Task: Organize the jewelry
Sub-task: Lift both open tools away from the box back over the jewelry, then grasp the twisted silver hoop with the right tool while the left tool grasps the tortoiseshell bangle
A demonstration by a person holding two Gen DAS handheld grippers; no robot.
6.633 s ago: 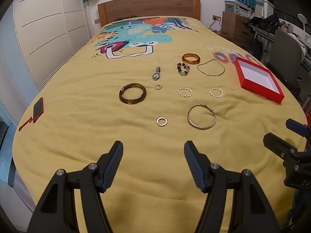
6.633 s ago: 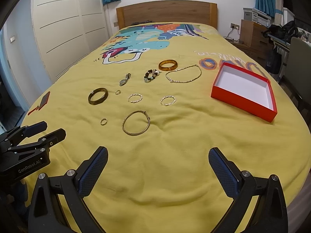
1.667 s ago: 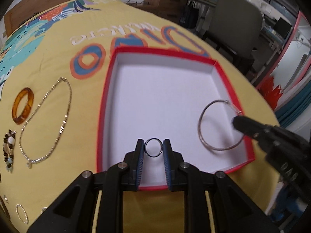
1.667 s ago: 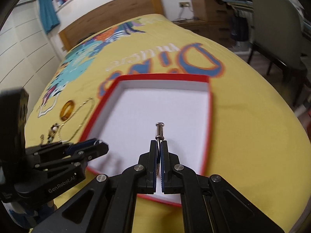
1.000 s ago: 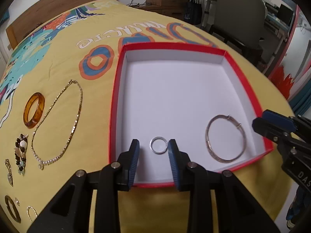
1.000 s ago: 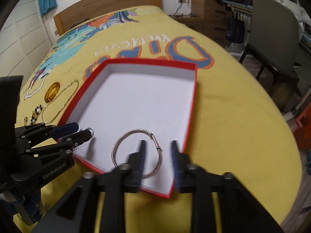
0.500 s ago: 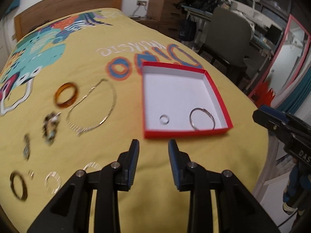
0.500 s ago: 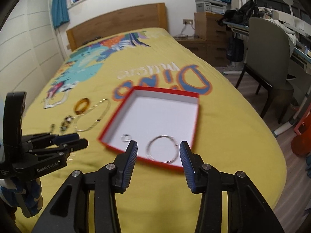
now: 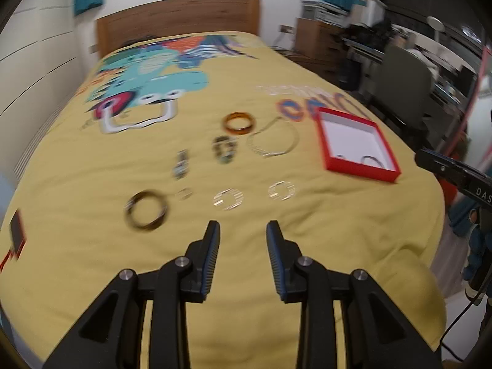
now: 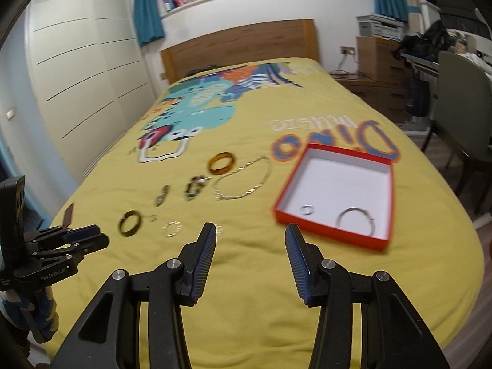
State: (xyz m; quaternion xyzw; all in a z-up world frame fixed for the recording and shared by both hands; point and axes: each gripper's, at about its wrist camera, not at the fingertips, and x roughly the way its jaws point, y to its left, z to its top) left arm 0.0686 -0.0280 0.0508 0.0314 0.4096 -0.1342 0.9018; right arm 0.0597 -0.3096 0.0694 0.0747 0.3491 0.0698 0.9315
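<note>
A red box [image 10: 333, 235] with a white inside lies on the yellow bedspread and holds a small silver ring [image 10: 307, 210] and a large silver bangle [image 10: 356, 220]. Left of the box lie a chain necklace [image 10: 246, 181], an amber bangle [image 10: 222, 162], a bead bracelet [image 10: 193, 187], a dark bangle [image 9: 147, 211] and two small hoops [image 9: 228, 200]. My left gripper [image 9: 243, 233] hovers open and empty above the near part of the bed. My right gripper [image 10: 249, 235] is open and empty too, with the box just beyond it.
A red phone [image 9: 17, 232] lies at the bed's left edge. White wardrobe doors [image 10: 83, 86] stand on the left. A grey chair [image 10: 461, 92] and a desk stand to the right of the bed. The wooden headboard [image 10: 240, 46] is at the far end.
Both grippers have let go of the ring and the bangle, which now lie in the box. Both have pulled back and up, and the left swung leftward over the loose jewelry.
</note>
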